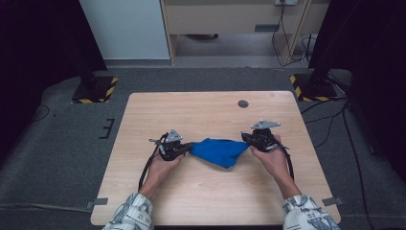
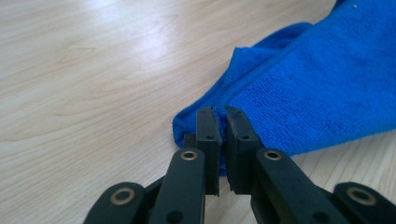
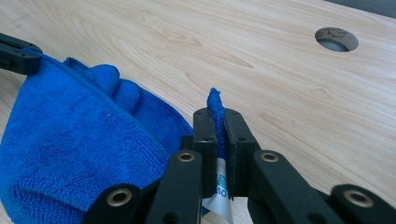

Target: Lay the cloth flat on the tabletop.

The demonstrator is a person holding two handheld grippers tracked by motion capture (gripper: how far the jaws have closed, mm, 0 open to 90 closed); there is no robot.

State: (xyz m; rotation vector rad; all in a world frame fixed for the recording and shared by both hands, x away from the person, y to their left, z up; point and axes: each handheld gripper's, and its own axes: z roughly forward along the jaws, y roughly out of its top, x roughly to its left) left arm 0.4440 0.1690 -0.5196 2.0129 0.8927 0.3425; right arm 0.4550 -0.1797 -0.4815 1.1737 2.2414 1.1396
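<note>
A blue microfibre cloth [image 1: 220,151] lies crumpled on the wooden table [image 1: 201,110], stretched between my two grippers. My left gripper [image 1: 190,147] is shut on the cloth's left corner; in the left gripper view its jaws [image 2: 222,121] pinch the hemmed edge of the cloth [image 2: 317,93]. My right gripper [image 1: 245,139] is shut on the right corner. In the right gripper view a blue tip of cloth [image 3: 79,140] sticks up between the right gripper's [image 3: 218,123] jaws, and a white label [image 3: 220,186] hangs below them. The left gripper's black jaw [image 3: 16,56] grips the far corner there.
A round cable hole [image 1: 243,103] sits in the table's far right part, also seen as the hole [image 3: 336,38] in the right gripper view. Two stand bases with yellow-black tape [image 1: 94,89] [image 1: 313,87] rest on the floor beyond the table. Cables trail at the right.
</note>
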